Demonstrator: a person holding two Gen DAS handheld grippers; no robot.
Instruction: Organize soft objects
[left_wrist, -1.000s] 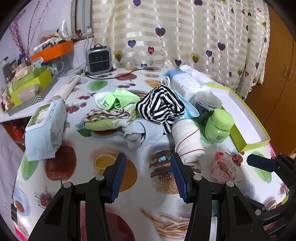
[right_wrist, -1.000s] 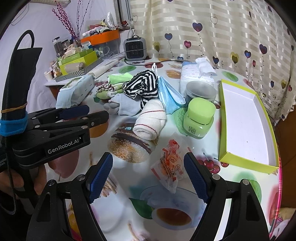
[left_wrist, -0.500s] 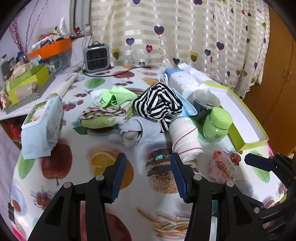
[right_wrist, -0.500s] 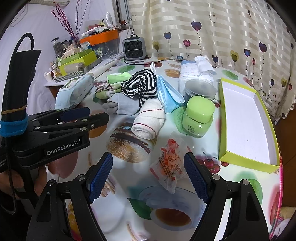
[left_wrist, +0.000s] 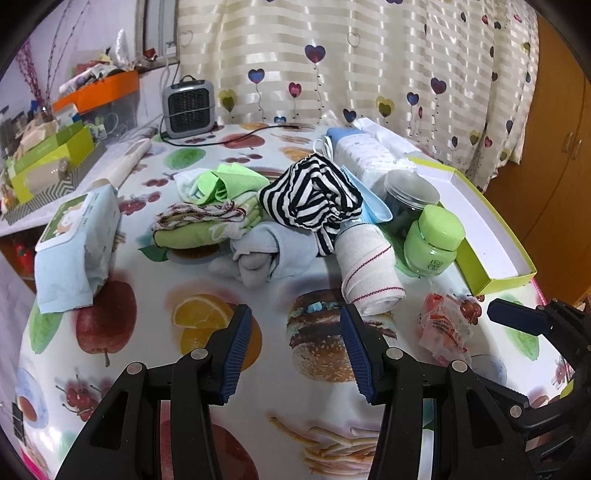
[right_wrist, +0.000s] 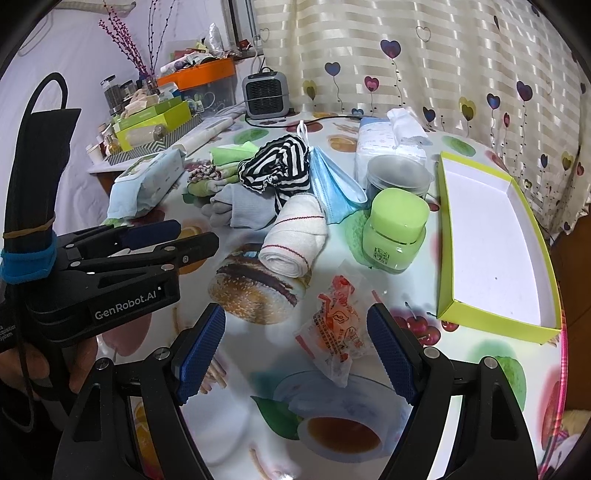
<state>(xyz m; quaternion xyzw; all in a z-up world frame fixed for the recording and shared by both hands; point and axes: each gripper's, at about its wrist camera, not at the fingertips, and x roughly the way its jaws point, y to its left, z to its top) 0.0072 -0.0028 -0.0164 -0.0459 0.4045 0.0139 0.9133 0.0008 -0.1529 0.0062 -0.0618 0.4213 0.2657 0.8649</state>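
A heap of soft things lies mid-table: a black-and-white striped cloth (left_wrist: 314, 192), a rolled white towel (left_wrist: 369, 271), grey socks (left_wrist: 273, 254), green folded cloths (left_wrist: 207, 225) and a blue face mask (right_wrist: 332, 184). The striped cloth (right_wrist: 280, 166) and the towel (right_wrist: 295, 240) also show in the right wrist view. My left gripper (left_wrist: 295, 350) is open and empty, just short of the socks and towel. My right gripper (right_wrist: 295, 354) is open and empty, over a red snack packet (right_wrist: 336, 325). An empty green-edged box (right_wrist: 491, 240) lies at the right.
A green jar (left_wrist: 432, 240) and a clear dark jar (left_wrist: 406, 199) stand beside the towel. A wipes pack (left_wrist: 77, 236) lies at the left, a tissue pack (left_wrist: 362, 151) and a small heater (left_wrist: 188, 107) at the back. Cluttered shelves stand at the far left.
Both grippers have drifted slightly nearer to the heap and stay open. Nothing on the table has moved.
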